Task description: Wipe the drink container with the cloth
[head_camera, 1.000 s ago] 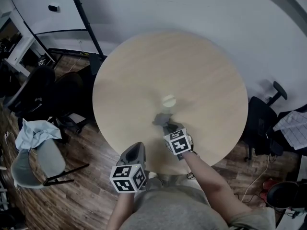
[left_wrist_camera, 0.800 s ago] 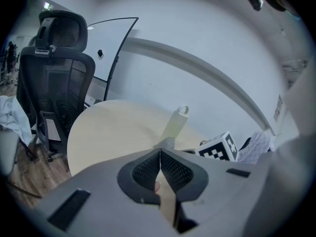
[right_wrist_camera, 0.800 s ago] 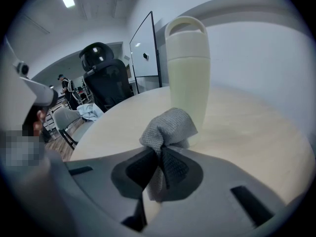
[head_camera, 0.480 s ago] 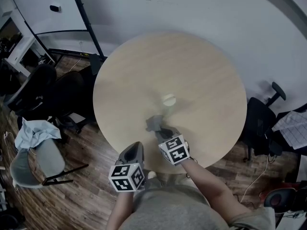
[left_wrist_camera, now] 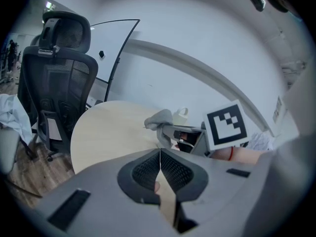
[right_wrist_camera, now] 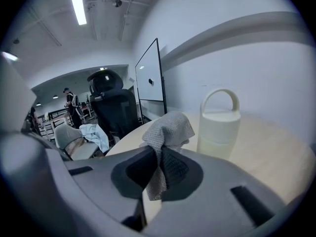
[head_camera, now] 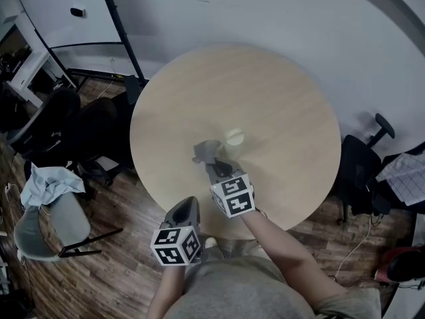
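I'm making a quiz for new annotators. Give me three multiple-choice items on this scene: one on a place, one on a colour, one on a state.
1. Where does the container stand?
A. on a chair
B. on the table
C. on the floor

2. What colour is the cloth?
A. red
B. green
C. grey

3. How is the left tool?
A. shut, empty
B. wide open
C. shut on the cloth

Key:
1 B, it stands upright on the round top.
2 C, its weave shows grey.
3 A, its jaws meet with nothing between, while the right tool grips the cloth.
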Tool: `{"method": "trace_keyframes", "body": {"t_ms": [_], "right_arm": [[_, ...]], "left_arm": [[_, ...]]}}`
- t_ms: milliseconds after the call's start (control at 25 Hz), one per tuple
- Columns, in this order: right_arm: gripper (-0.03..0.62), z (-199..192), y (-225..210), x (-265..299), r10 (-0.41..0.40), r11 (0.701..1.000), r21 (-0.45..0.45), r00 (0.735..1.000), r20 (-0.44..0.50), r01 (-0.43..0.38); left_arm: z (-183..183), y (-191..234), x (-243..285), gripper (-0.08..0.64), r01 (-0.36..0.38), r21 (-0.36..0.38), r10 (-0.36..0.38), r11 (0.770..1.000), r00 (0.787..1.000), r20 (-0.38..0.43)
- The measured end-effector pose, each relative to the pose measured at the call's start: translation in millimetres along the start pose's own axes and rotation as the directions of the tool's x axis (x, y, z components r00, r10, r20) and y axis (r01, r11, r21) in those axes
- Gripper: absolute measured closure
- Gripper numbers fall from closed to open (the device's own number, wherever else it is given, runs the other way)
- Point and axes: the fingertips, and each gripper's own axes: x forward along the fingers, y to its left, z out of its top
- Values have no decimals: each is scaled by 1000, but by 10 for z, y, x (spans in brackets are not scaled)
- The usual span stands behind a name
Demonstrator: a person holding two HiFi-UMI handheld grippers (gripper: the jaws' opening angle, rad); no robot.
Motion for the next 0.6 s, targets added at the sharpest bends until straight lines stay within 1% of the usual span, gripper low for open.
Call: {"method": "trace_keyframes", "body": {"t_ms": [160, 320, 480, 600], "right_arm": [[583, 202, -97, 47, -53, 998, 28, 998, 39, 52], [583, 281, -216, 61, -108, 992, 75, 993, 49, 105], [583, 267, -281, 83, -136, 985, 111, 990, 42, 130], [583, 176, -317, 113, -152, 980, 136, 988, 20, 148]], "left_arm": [[-5, -14, -12, 557, 9, 4, -9, 1000, 1000, -5], [-14, -14, -18, 557, 20, 9, -20, 1000, 1000, -14], [-18, 8, -17, 557, 33, 17, -33, 999, 999, -25], [-18, 21, -21, 557, 45, 25, -44, 999, 999, -29]]}}
